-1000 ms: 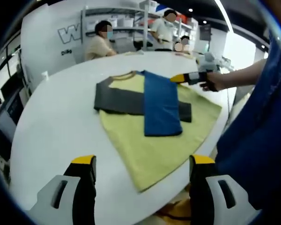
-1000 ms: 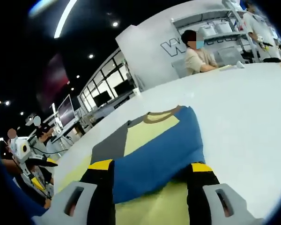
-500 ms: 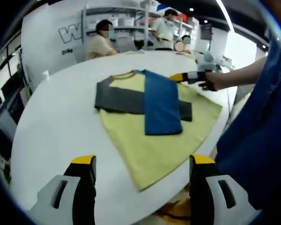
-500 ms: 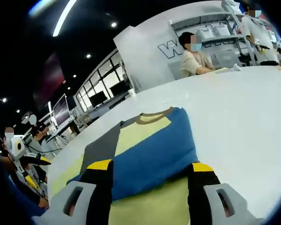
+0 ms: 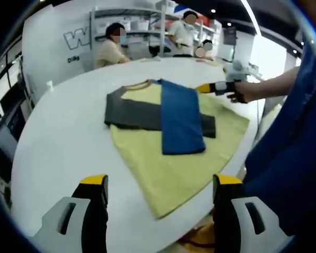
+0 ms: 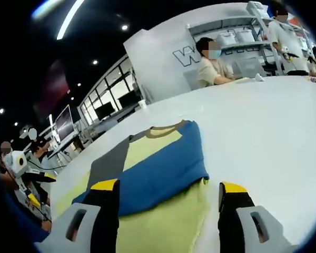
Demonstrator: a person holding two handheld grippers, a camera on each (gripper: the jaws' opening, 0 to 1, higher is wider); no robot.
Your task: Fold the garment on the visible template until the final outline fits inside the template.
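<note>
Garment (image 5: 163,118) lies on the white worktop (image 5: 63,142), partly folded: a blue panel is laid over the yellow body, with a grey sleeve running crosswise under it. From the blue panel, the right gripper (image 6: 168,185) sits just off the near edge, fingers wide and holding nothing, so it is the nearer hand. The left gripper (image 5: 157,179) hangs well back beyond the yellow hem, fingers wide and empty too. The panel's long axis runs collar to hem. Wall lettering behind begins with a large "W"; the rest is unreadable.
</note>
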